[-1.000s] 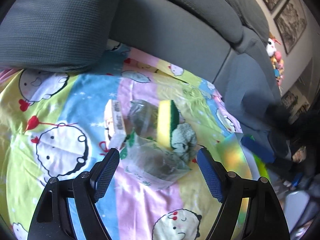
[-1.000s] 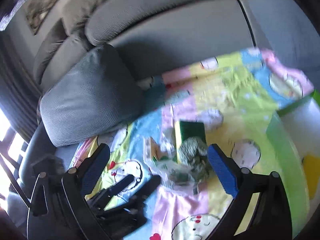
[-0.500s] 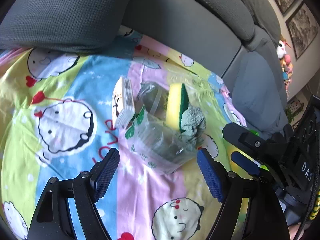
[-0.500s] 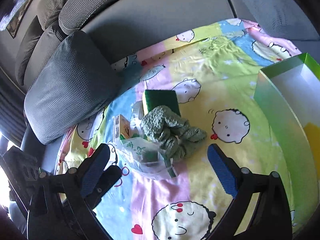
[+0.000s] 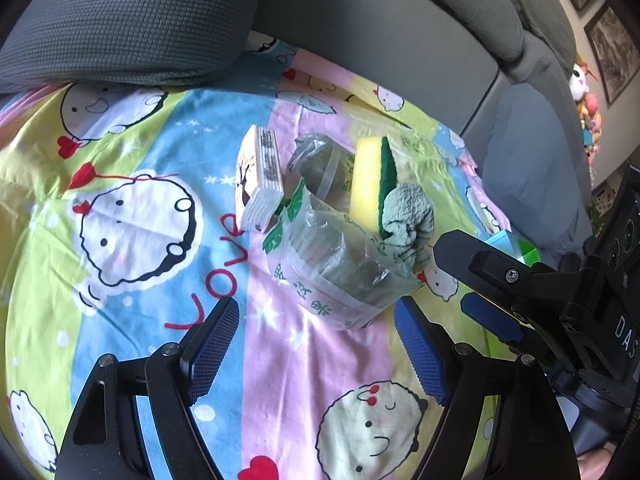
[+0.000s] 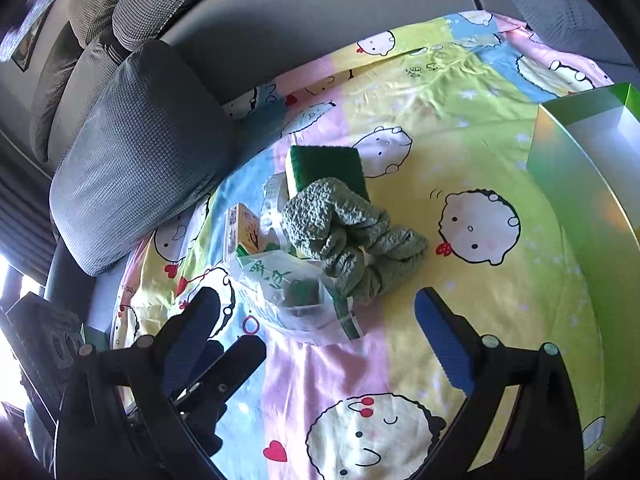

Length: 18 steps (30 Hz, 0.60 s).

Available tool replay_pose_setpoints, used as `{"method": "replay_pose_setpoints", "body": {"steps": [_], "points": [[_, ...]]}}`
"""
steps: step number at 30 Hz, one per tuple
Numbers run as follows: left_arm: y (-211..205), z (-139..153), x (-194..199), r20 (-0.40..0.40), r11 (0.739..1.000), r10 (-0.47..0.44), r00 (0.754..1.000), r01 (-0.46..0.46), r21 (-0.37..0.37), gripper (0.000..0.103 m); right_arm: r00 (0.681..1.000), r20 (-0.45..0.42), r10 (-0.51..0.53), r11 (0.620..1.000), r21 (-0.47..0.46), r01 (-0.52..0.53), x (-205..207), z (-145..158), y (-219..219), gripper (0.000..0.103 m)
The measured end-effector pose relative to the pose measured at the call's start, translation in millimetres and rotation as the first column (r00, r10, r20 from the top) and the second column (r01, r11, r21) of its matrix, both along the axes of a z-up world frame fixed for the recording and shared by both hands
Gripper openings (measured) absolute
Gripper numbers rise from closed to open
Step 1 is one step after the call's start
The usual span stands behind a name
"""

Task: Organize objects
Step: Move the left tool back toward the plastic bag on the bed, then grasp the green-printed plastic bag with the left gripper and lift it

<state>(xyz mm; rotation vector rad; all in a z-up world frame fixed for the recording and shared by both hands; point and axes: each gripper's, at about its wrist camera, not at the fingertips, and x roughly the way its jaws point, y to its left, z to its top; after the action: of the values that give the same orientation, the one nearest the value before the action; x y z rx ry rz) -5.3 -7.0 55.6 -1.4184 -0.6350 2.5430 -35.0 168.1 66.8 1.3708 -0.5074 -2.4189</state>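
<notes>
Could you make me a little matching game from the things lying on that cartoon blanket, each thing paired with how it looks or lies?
Things:
1. sponge
2. knitted cloth
3. plastic bag
4. open box

Descriptions:
A. clear, with green print
B. green walls, off at the blanket's edge
C. yellow with a dark green scrub side, standing on edge
D. grey-green, crumpled against the sponge

Pairs: 1-C, 2-D, 3-A, 4-B

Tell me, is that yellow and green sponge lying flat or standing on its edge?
On its edge. The sponge stands upright, yellow face and green scrub layer both showing from the side, leaning against the crumpled green cloth.
</notes>
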Motion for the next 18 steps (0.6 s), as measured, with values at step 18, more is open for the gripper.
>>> {"method": "replay_pose_setpoints", "body": {"steps": [18], "points": [[3,-11,2,0.042,1.0,0.014,0.999,-0.015,0.025,0.08,1.0,0.029,0.01,1.0,0.007,-0.011,-3,-7,0,0.097]]}}
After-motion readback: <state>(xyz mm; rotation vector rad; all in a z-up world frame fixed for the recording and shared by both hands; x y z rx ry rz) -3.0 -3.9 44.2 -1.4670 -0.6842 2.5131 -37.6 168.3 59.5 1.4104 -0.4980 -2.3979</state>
